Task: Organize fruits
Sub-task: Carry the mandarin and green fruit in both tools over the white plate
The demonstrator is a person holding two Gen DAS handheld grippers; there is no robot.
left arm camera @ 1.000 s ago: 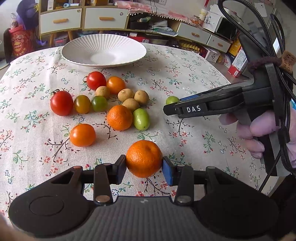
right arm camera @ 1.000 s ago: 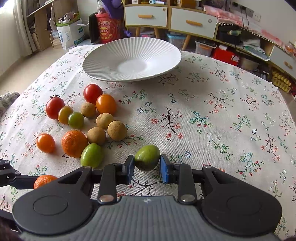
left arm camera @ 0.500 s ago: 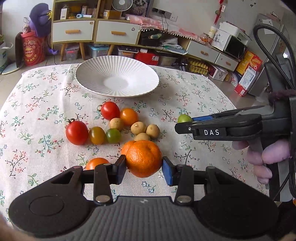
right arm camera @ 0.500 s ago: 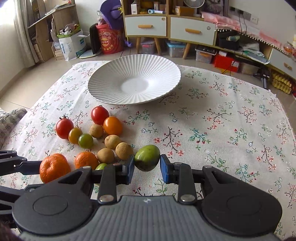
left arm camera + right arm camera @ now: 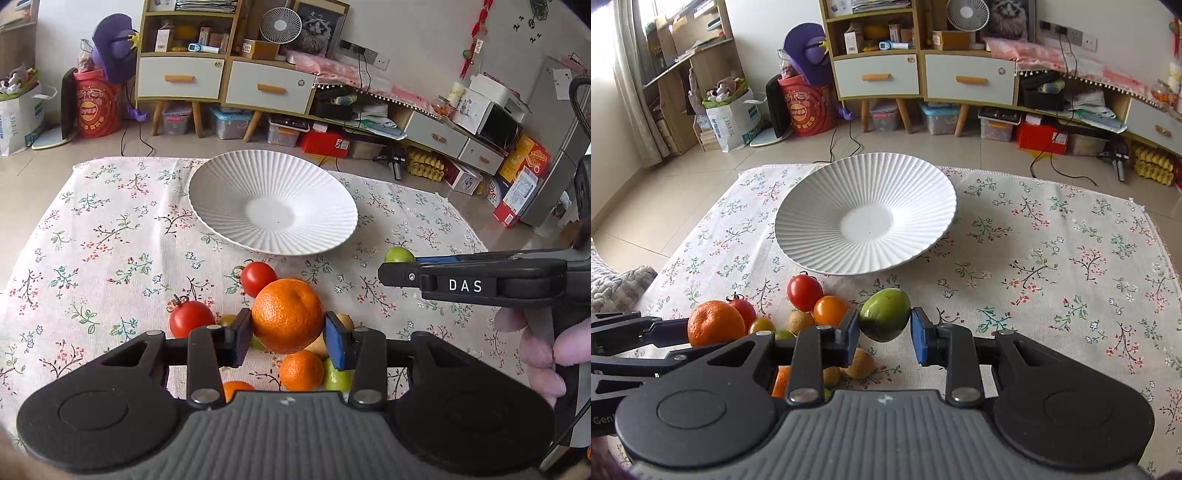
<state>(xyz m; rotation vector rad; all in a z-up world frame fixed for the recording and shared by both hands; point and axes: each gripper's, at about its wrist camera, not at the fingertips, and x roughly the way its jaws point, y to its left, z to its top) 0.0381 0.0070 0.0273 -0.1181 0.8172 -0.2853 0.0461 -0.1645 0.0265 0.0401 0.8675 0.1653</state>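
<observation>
left gripper (image 5: pixel 287 338) fingers clamp a round orange mandarin (image 5: pixel 287 315) above the fruit pile. right gripper (image 5: pixel 884 338) fingers clamp a green oval fruit (image 5: pixel 885 314). white ribbed plate (image 5: pixel 812 236) sits far on the floral tabletop (image 5: pixel 1052 258).

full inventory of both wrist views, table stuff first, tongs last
plate: 1, white ribbed, far middle of table, nothing in it
tablecloth: 1, floral, covers table
red tomatoes: 2, red, loose pile in front of plate
orange tomato: 1, in pile
brown round fruits: several, partly hidden, count unclear
mandarin on table: 1, orange, below left tongs
held mandarin: 1, orange, in left tongs
green fruit: 1, in right tongs
hand: 1, on right tongs handle
</observation>
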